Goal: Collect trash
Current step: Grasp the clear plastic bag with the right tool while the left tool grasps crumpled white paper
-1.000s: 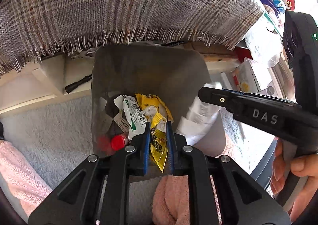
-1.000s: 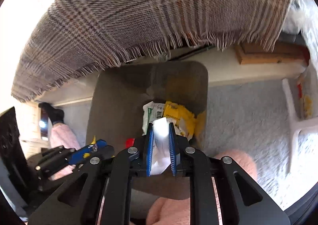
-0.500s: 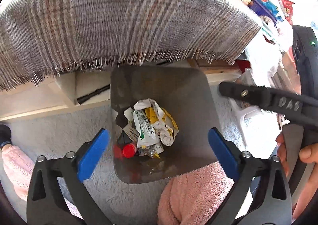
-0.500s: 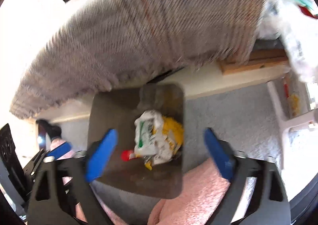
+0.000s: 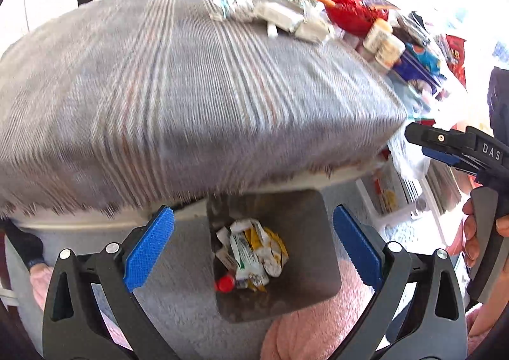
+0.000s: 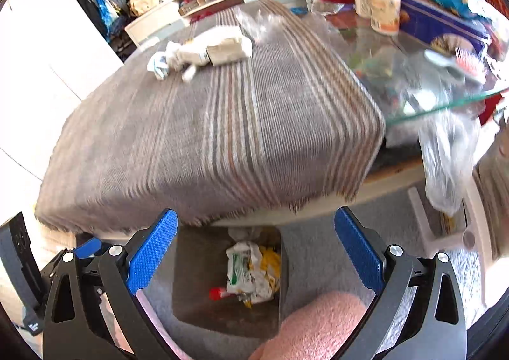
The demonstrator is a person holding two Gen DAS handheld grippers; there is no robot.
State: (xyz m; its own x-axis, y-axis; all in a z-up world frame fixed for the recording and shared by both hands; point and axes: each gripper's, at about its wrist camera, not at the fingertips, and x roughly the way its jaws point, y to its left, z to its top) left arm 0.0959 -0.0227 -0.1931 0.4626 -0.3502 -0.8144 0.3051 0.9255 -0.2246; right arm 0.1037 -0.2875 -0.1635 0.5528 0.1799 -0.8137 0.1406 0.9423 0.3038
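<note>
The left gripper (image 5: 253,244) stood with its blue pads (image 5: 149,244) spread wide and nothing between them, hanging above the grey trash bin (image 5: 313,234) on the carpet. The log-side motion fits this: both sets of jaws had just been opening. At the bottom of that bin lay a heap of crumpled wrappers (image 5: 254,253), white, green and yellow, with a red cap (image 5: 225,283) at its near edge.

The right gripper (image 6: 256,244) was likewise spread wide and empty, over the same bin (image 6: 197,267), with the same wrappers (image 6: 251,272) lying inside it. From the left wrist view that gripper also showed at the far right, held by a hand (image 5: 474,232).

Judged from this, the drop step was done and the hands were between items: the next piece of trash had to be fetched.

More litter waited on the plaid cloth (image 6: 206,124) covering the table above the bin: a crumpled white-and-blue wrapper (image 6: 160,62) and a flattened carton (image 6: 219,48) beside it, well apart from both grippers. Farther right, jars, a red bag and a blue box crowded the glass tabletop (image 6: 445,105); whether any of those counted as trash could not be told.

The next move likely called for raising one gripper over the table edge, keeping its jaws wide, lining the pads on either side of the carton or wrapper, and closing low enough to catch thin material without snagging the cloth.
</note>
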